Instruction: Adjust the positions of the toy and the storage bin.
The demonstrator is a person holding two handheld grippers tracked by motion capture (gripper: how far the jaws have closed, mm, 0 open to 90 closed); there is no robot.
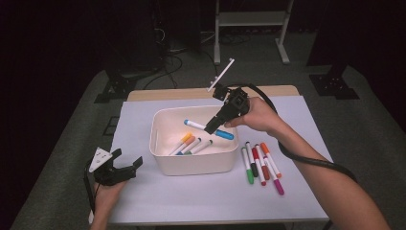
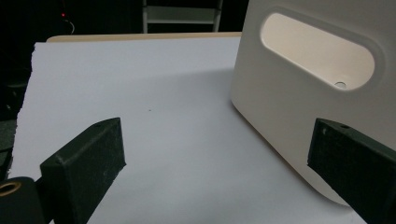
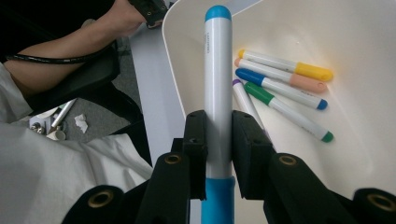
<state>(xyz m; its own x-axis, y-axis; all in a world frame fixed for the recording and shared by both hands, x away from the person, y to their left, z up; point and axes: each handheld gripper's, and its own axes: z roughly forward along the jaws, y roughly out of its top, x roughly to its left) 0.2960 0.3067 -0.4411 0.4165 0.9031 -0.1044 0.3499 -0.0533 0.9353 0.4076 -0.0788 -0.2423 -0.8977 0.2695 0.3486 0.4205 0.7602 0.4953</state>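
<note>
- A blue marker (image 3: 218, 79) is pinched between the pads of the right hand-held gripper (image 1: 214, 125) and held above the inside of the white bin (image 1: 165, 163), which stands mid-desk.
- The grip is taken low on the barrel, near the blue end; the marker could be tipped or slid loose if swung.
- If released too near the bin's rim, the marker could be bounced out onto the desk (image 1: 143, 201).
- The left hand-held gripper (image 1: 125, 168), jaws spread with nothing between them, is rested near left of the bin.

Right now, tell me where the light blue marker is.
In the high view, the light blue marker is clamped in the right gripper over the white bin.
</note>
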